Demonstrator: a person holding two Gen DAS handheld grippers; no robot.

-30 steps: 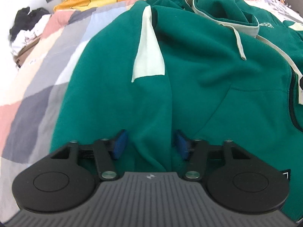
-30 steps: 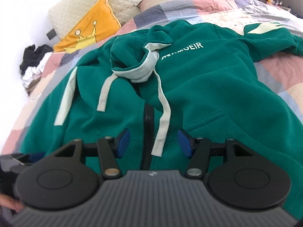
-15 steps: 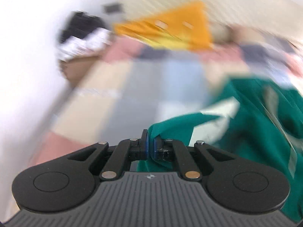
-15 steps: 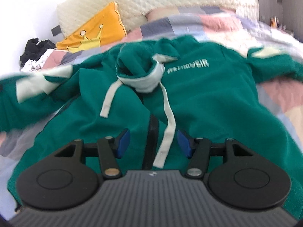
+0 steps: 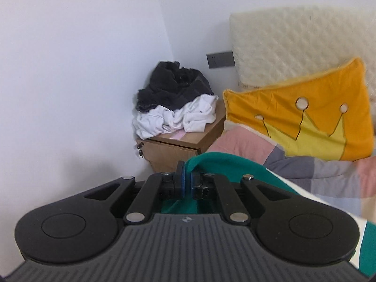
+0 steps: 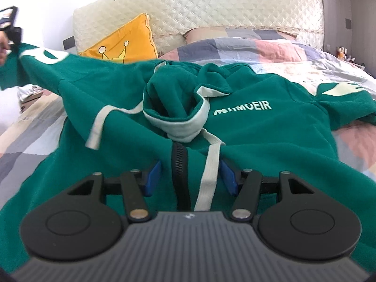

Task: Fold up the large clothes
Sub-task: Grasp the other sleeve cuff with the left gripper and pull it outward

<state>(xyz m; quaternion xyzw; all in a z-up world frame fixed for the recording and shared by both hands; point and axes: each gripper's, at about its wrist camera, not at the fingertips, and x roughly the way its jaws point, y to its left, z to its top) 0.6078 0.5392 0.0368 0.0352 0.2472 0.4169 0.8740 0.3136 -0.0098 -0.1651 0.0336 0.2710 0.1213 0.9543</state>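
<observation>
Left wrist view: left gripper (image 5: 187, 183), jaws clamped on a fold of the green hoodie (image 5: 225, 164), soft fleece trailing rightward over the patchwork bed (image 5: 305, 171); right wrist view: right gripper (image 6: 190, 176), jaws apart, straddling the black zipper (image 6: 180, 162) and flat cream drawstring (image 6: 209, 176); the sleeve (image 6: 47, 63) is raised at left.

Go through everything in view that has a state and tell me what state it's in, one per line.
left gripper: shut on the hoodie sleeve
right gripper: open, nothing gripped
hoodie: spread on the bed, front up
hoodie sleeve: lifted off the bed, stretched outward
hood: bunched on the chest
zipper: cannot tell how far it is closed
orange pillow: propped against the headboard
clothes pile: crumpled on the nightstand
</observation>
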